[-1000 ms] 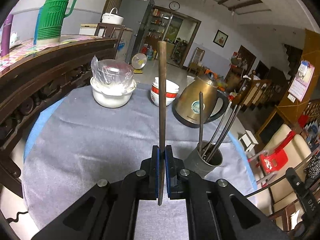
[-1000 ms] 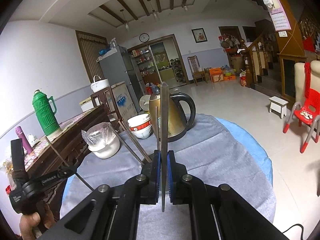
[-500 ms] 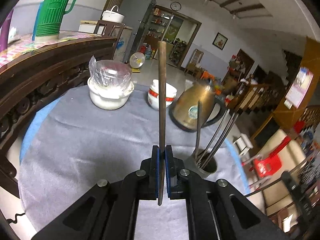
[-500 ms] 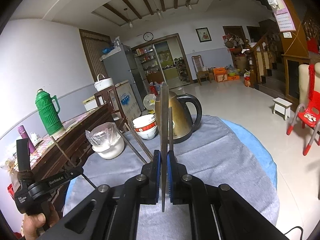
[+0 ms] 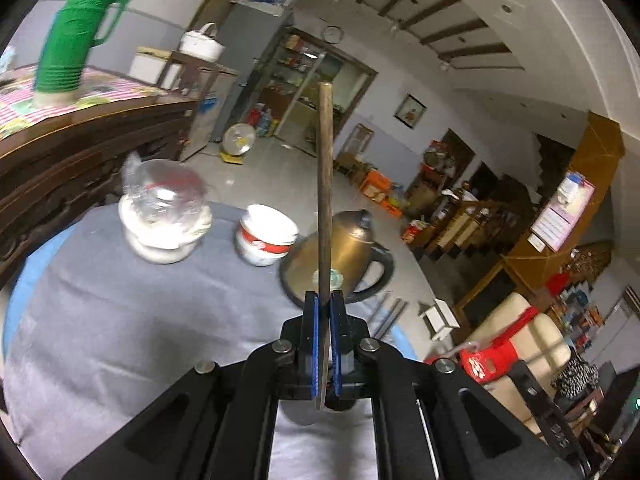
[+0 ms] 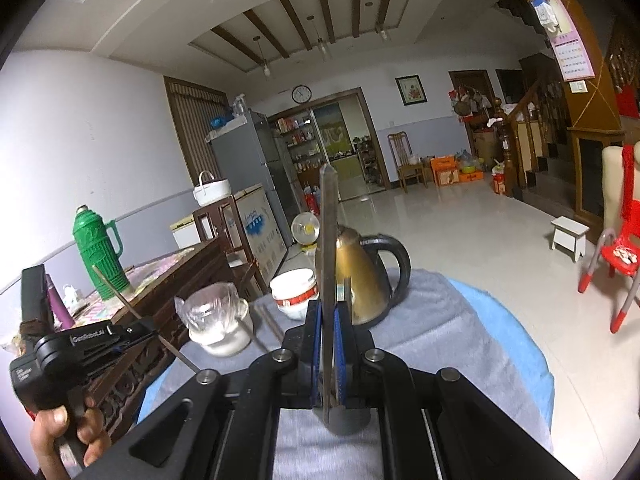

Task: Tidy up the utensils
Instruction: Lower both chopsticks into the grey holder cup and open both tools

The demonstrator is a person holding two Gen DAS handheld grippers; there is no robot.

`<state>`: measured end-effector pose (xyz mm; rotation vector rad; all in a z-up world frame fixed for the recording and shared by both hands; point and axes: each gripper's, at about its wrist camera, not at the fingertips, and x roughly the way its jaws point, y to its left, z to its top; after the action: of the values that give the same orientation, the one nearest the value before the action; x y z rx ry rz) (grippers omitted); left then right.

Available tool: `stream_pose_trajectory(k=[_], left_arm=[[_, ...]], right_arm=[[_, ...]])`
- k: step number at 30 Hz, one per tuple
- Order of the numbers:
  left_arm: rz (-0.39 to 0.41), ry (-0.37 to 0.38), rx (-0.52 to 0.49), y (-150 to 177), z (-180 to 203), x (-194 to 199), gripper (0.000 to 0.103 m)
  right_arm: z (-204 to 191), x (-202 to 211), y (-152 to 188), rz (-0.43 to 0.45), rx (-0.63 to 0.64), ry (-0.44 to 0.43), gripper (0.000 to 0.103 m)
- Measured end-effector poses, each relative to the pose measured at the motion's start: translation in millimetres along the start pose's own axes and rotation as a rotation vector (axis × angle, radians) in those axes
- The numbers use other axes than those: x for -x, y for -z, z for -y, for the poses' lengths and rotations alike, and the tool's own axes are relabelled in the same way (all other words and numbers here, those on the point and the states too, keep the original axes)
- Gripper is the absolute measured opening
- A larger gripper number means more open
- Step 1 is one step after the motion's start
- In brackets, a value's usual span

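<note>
Left wrist: my left gripper (image 5: 323,312) clamps a chopstick (image 5: 325,184) pointing to twelve o'clock; my right gripper (image 6: 327,320) pinches another chopstick (image 6: 329,248), likewise upright.

Dim indoor light is filling both views. Fisheye bending is curving the walls and ceiling, with black vignetting at the corners. The left wrist view is smearing with motion blur, worst on the thermos (image 5: 78,28) at 10 o'clock; the right wrist view is staying sharp.

A round table (image 6: 460,320) under grey cloth (image 5: 120,320) carries a wrapped bowl (image 5: 166,216), stacked bowls (image 5: 266,236) and a brass kettle (image 5: 348,248).
</note>
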<state>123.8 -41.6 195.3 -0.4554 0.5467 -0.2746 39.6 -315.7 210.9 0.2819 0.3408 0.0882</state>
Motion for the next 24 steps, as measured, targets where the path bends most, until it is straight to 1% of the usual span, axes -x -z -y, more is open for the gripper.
stream_pose_trajectory(k=[3, 7, 11, 15, 19, 24], left_arm=[[-0.014, 0.010, -0.050, 3.0, 19.9, -19.2, 0.005], [-0.053, 0.002, -0.109, 11.5, 32.4, -48.6, 0.005], [-0.125, -0.011, -0.156, 22.2, 33.9, -83.7, 0.005], [-0.183, -0.022, -0.185, 35.2, 31.4, -105.5, 0.006], [-0.226, -0.027, -0.201, 44.8, 29.8, -119.4, 0.006], [-0.272, -0.036, -0.225, 51.8, 30.4, -129.1, 0.006]], right_arm=[[-2.0, -21.8, -6.0, -0.021, 0.022, 0.010, 0.007], [0.4, -53.1, -0.6, -0.067, 0.042, 0.027, 0.007], [6.3, -81.0, 10.9, -0.123, 0.049, 0.038, 0.007], [12.7, -102.1, 22.5, -0.175, 0.052, 0.041, 0.007], [17.5, -119.6, 36.4, -0.238, 0.056, 0.033, 0.007], [17.3, -134.0, 49.1, -0.294, 0.059, 0.025, 0.007]])
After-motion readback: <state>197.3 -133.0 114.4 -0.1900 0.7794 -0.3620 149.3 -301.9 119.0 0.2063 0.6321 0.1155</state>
